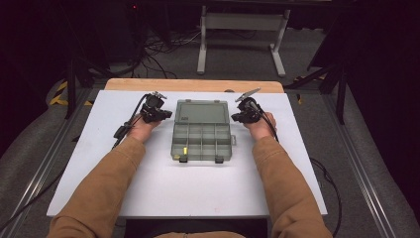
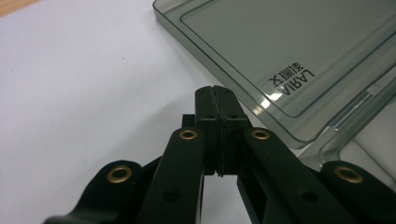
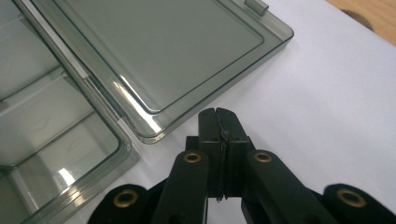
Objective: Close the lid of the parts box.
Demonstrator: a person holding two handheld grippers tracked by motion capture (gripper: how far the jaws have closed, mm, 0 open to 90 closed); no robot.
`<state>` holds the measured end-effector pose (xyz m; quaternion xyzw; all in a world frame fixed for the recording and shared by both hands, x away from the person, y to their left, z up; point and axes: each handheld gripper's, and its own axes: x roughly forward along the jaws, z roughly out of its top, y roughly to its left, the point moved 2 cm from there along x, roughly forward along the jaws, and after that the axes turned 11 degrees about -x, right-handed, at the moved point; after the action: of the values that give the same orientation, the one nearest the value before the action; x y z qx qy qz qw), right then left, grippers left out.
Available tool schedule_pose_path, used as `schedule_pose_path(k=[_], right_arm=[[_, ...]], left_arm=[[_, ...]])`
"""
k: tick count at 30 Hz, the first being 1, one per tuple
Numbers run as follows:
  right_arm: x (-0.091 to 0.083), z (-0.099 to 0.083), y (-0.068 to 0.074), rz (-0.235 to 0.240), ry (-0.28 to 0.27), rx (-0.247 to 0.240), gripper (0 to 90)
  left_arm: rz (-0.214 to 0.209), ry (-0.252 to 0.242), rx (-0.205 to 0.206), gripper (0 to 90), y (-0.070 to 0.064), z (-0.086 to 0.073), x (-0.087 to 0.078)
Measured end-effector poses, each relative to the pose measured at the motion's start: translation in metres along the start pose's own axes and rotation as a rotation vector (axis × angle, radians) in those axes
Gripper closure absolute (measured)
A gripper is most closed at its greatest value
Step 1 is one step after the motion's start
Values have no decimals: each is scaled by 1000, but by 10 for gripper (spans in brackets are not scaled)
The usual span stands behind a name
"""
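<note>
A clear grey plastic compartment box [image 1: 202,141] lies open in the middle of the white table, its lid [image 1: 203,111] folded flat toward the far side. A small yellow item [image 1: 185,150] sits in a near-left compartment. My left gripper [image 1: 159,114] rests just left of the lid, jaws pressed together with nothing between them. In the left gripper view the gripper [image 2: 216,93] is near the lid's [image 2: 280,51] corner. My right gripper [image 1: 240,117] sits just right of the lid, also shut and empty; its tips [image 3: 218,114] lie beside the lid's [image 3: 159,51] corner.
The white board [image 1: 148,188] covers a wooden tabletop [image 1: 193,85] whose far strip shows. Cables trail from both grippers across the board. Beyond the table stand a grey frame [image 1: 242,34] and floor cables. Bare board lies on the near side of the box.
</note>
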<state>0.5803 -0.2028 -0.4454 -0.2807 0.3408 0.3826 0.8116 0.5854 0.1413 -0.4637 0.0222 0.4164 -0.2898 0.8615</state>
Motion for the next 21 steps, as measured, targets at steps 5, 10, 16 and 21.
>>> schedule_pose_path(k=[5,10,16,21], right_arm=[[4,-2,1,8,8,4,896],[8,-2,2,15,16,-1,896],[11,-3,3,24,22,-3,896],[13,-3,4,27,26,0,896]], left_arm=[[-8,14,-5,893,-1,-2,3],[-12,25,-5,892,-2,-4,7],[-23,34,-9,891,-3,-4,9],[-26,42,-6,889,-3,-5,10]])
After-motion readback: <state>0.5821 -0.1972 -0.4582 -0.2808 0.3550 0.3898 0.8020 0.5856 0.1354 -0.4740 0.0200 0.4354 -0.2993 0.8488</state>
